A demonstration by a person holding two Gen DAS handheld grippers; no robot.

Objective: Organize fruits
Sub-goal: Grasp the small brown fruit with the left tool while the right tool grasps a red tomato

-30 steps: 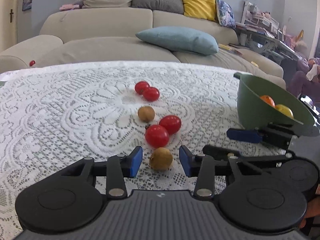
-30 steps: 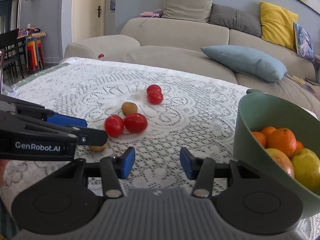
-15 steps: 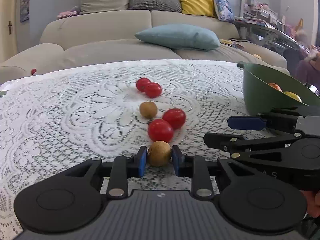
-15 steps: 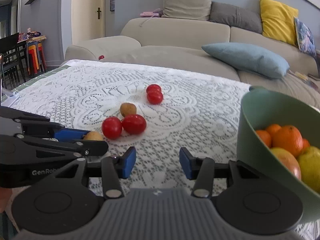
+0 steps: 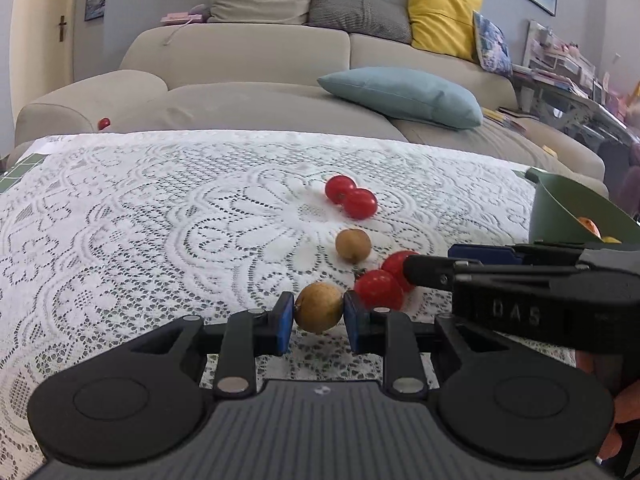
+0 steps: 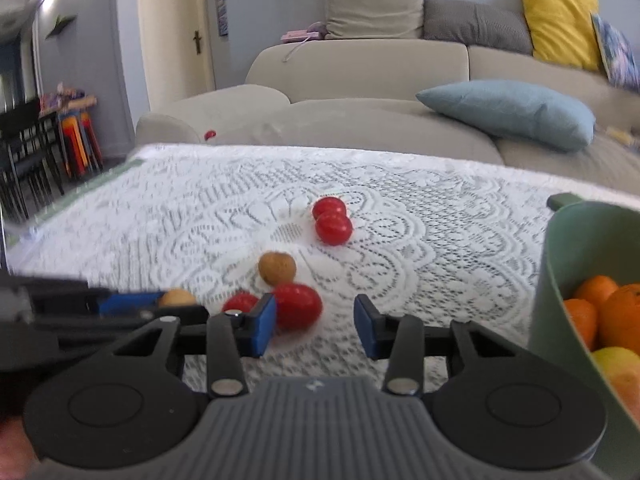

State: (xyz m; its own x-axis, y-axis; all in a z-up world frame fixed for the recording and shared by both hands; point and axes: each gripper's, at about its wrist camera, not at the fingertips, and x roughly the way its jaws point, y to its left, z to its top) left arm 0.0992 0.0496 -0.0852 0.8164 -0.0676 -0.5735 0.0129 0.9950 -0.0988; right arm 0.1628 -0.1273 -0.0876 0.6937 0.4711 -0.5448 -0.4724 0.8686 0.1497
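My left gripper (image 5: 319, 317) is shut on a brown round fruit (image 5: 319, 307) just above the lace tablecloth (image 5: 160, 220); the right wrist view shows this fruit (image 6: 176, 297) at the left. Two red tomatoes (image 5: 378, 289) lie right beside it, a second brown fruit (image 5: 353, 245) behind them, and another tomato pair (image 5: 352, 198) farther back. My right gripper (image 6: 315, 326) is open and its jaws are closing with nothing between them. One tomato (image 6: 298, 306) lies just past its left pad. A green bowl (image 6: 568, 248) on the right holds oranges (image 6: 616, 312).
The right gripper's fingers (image 5: 432, 270) reach in from the right, close to the near tomatoes. The bowl's rim (image 5: 560, 208) stands behind them. A beige sofa (image 5: 240, 60) with cushions runs along the table's far edge. Chairs (image 6: 24, 152) stand at the far left.
The left jaws have closed on the near brown fruit, which lay loose between them a second ago. The right gripper has slid left toward the near tomatoes and its jaws have narrowed.
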